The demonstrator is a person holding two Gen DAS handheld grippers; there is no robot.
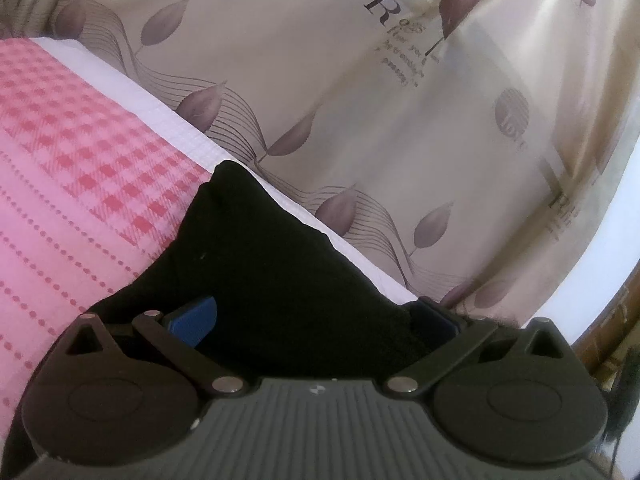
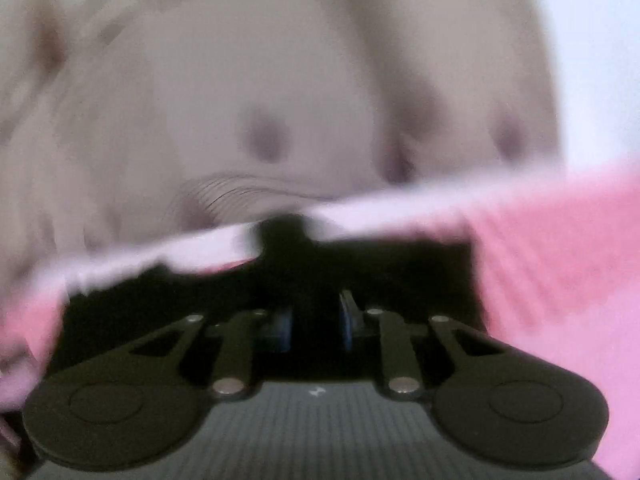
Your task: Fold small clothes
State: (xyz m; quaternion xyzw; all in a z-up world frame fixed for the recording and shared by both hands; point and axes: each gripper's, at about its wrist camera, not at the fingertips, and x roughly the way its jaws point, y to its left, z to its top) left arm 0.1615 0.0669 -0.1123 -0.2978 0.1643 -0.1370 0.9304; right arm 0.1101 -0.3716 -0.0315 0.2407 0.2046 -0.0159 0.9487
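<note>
Lying between the wide-apart blue pads [image 1: 194,320] of the left tongs [image 1: 308,320]: a black garment [image 1: 272,264], draped over both pads, its peak pointing ahead toward the white edge of the pink bedspread [image 1: 72,168]. Hanging beyond that edge: a beige leaf-print curtain [image 1: 360,100]. Pinching a dark fold of the same garment [image 2: 160,300]: the right tongs [image 2: 318,320], pads nearly together; blurring heavily there. Flanking both tongs: pink bedspread.

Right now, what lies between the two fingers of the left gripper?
In the left wrist view, the black garment fills the wide gap between the fingers of the left gripper. It lies on the pink bed cover.
</note>
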